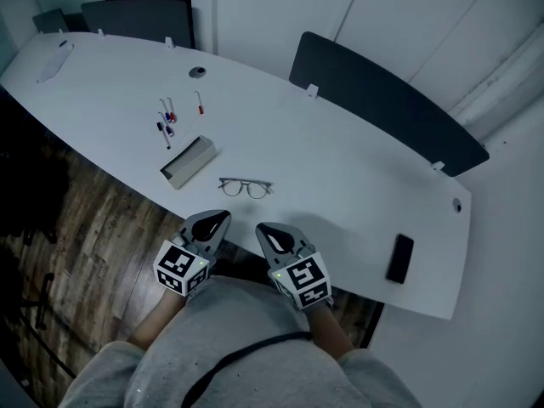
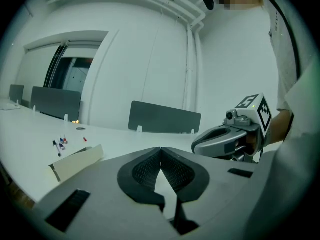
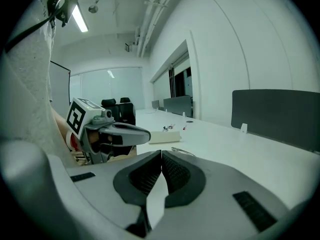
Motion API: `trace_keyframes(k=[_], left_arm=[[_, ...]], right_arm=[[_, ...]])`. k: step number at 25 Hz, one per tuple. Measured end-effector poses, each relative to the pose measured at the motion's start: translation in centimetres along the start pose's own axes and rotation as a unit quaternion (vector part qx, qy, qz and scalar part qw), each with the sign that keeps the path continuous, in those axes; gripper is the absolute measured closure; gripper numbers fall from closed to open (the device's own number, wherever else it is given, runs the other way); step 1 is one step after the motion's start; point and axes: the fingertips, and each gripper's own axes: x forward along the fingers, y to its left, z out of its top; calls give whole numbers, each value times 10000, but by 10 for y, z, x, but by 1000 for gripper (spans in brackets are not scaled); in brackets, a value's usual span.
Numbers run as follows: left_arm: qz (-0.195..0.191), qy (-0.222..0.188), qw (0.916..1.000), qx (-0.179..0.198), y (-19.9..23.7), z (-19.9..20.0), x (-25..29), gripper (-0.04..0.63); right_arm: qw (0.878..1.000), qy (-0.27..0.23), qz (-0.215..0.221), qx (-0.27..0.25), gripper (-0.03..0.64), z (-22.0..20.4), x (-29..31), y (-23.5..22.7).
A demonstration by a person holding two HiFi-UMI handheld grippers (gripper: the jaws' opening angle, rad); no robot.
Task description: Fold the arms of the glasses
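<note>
A pair of thin-rimmed glasses (image 1: 246, 187) lies on the white table (image 1: 340, 168), a short way beyond both grippers; in the right gripper view a sliver of the glasses (image 3: 183, 152) shows just past the jaws. The left gripper (image 1: 223, 218) hangs at the table's near edge, shut with nothing in it; its own view has the jaws (image 2: 160, 149) pressed together. The right gripper (image 1: 260, 229) sits beside it, also shut and empty, its pads meeting in its own view (image 3: 161, 154). Each gripper shows in the other's view, the right gripper (image 2: 200, 143) and the left gripper (image 3: 145, 132).
An open beige case (image 1: 187, 162) lies left of the glasses, with several markers (image 1: 167, 119) behind it. A black phone (image 1: 400, 258) rests at the right near the table edge. Dark divider panels (image 1: 382, 100) stand along the far side. Wood floor (image 1: 76, 228) shows at left.
</note>
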Motion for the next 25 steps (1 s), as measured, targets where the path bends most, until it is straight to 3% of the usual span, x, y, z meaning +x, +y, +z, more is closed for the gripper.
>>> trace_keyframes(k=[8, 17, 25], left_arm=[[-206, -42, 9998, 1, -11, 5, -9, 580], [-257, 24, 9994, -214, -8, -4, -39, 580], [-247, -98, 9995, -183, -10, -3, -63, 580]], right_arm=[[10000, 39, -63, 51, 597, 1, -5, 12], [9994, 186, -234, 168, 597, 1, -2, 40], [9996, 98, -254, 109, 597, 5, -6, 67]])
